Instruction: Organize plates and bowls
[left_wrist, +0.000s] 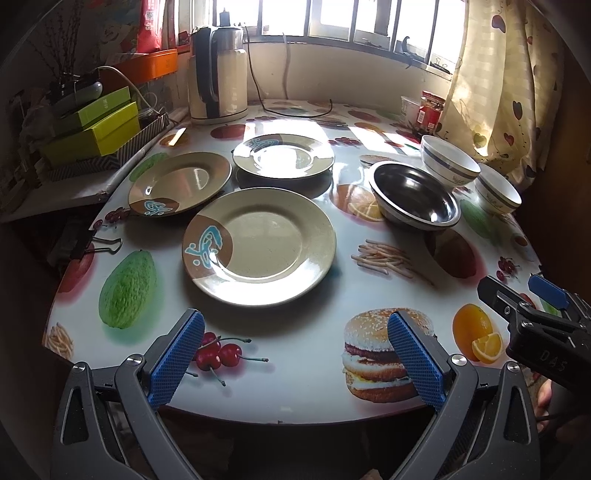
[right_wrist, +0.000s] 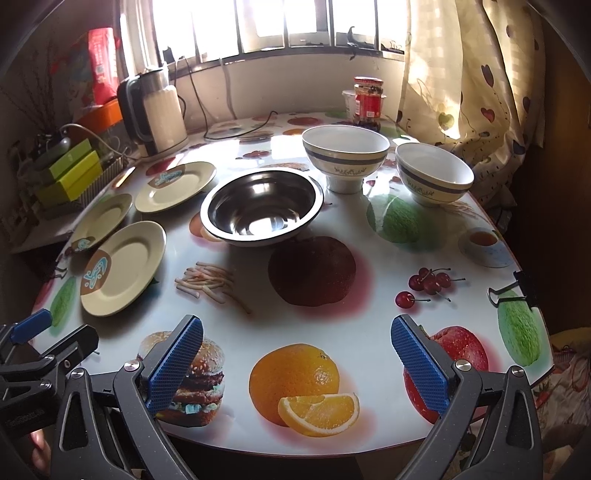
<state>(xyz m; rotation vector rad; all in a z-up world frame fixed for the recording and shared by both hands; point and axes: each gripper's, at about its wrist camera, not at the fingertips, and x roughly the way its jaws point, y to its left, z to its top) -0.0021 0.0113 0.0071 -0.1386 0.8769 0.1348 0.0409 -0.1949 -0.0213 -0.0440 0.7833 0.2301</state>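
Only right wrist shows teacup print (right_wrist: 484, 240), binder clip (right_wrist: 511, 291), both tools spread

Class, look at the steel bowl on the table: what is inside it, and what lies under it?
The steel bowl holds nothing; only reflections show on its inner wall. It stands on the printed table, and whatever print lies beneath its base is covered.

Each tool (left_wrist: 295, 354) has dark grey arms, silver screws and blue textured pads (right_wrist: 175, 363).

A cream-and-black electric kettle (left_wrist: 218, 74) is standing far ahead of the fingers, leftward. Stacked lime-green cardboard boxes (left_wrist: 99, 125) are sitting further left, while a red-lidded glass jar (right_wrist: 367, 101) is standing far ahead, beside the heart-patterned curtain (right_wrist: 469, 74).
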